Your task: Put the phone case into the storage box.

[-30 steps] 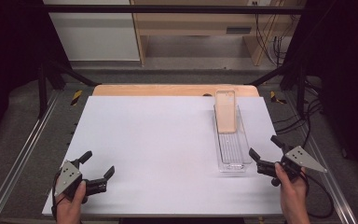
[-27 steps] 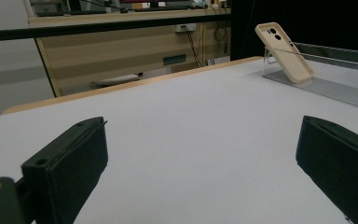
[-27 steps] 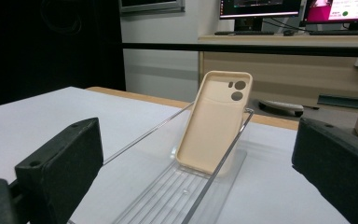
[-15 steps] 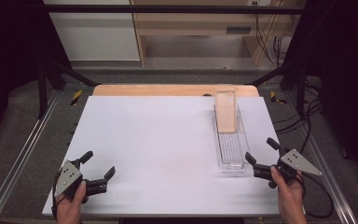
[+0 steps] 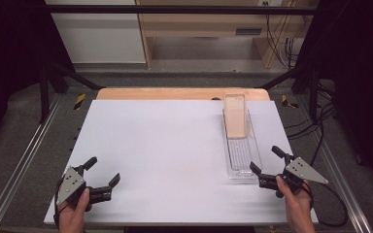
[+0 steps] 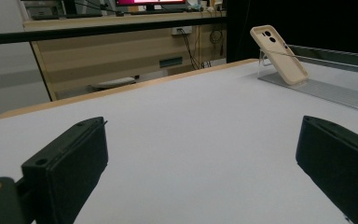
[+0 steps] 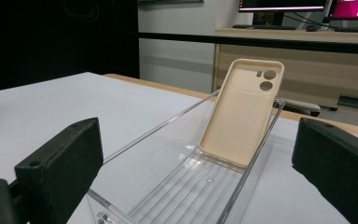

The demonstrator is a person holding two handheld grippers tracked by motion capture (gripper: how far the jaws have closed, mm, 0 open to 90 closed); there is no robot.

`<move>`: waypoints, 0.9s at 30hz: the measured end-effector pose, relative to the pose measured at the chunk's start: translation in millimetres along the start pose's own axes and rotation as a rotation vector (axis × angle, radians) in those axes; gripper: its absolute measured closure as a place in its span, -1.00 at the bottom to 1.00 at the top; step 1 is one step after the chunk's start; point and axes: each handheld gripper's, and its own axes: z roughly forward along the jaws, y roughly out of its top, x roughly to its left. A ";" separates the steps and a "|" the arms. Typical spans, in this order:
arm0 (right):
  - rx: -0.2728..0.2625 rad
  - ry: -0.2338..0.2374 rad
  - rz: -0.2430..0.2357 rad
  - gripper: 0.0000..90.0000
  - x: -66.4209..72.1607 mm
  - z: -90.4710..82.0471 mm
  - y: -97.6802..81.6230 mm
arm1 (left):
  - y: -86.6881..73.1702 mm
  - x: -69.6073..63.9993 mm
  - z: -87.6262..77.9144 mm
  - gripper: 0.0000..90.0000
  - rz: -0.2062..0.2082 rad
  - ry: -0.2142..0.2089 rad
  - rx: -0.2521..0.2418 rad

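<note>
A beige phone case [image 5: 235,115] [image 7: 242,116] [image 6: 279,53] leans upright at the far end of a long clear plastic tray [image 5: 240,158] [image 7: 177,186] on the right of the white table [image 5: 165,145]. My right gripper [image 5: 270,162] stands open just in front of the tray's near end, jaws wide apart with nothing between them. At the table's near left corner my left gripper [image 5: 103,170] is open too, empty, pointing across the bare white surface.
A wooden strip [image 5: 175,93] edges the table's far side. Metal rails [image 5: 24,160] run along both sides. Cables [image 5: 320,121] lie on the floor at the right. A wooden bench [image 5: 209,24] stands beyond the table.
My right gripper has drawn back toward the near edge and slightly left, away from the tray's side. The left gripper has hardly moved.
</note>
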 end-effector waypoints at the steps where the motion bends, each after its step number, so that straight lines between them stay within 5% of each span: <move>1: 0.000 0.000 0.001 -0.95 0.2 0.1 -0.2 | 0.0 0.0 0.1 -0.95 0.000 0.000 0.000; 17: 0.010 0.026 0.036 -0.95 7.2 9.3 -4.3 | -0.1 -0.5 0.6 -0.95 0.008 -0.010 0.000; 27: 0.048 -0.006 0.090 -0.94 5.0 22.2 -5.1 | -0.5 -1.4 1.7 -0.95 0.012 -0.015 0.003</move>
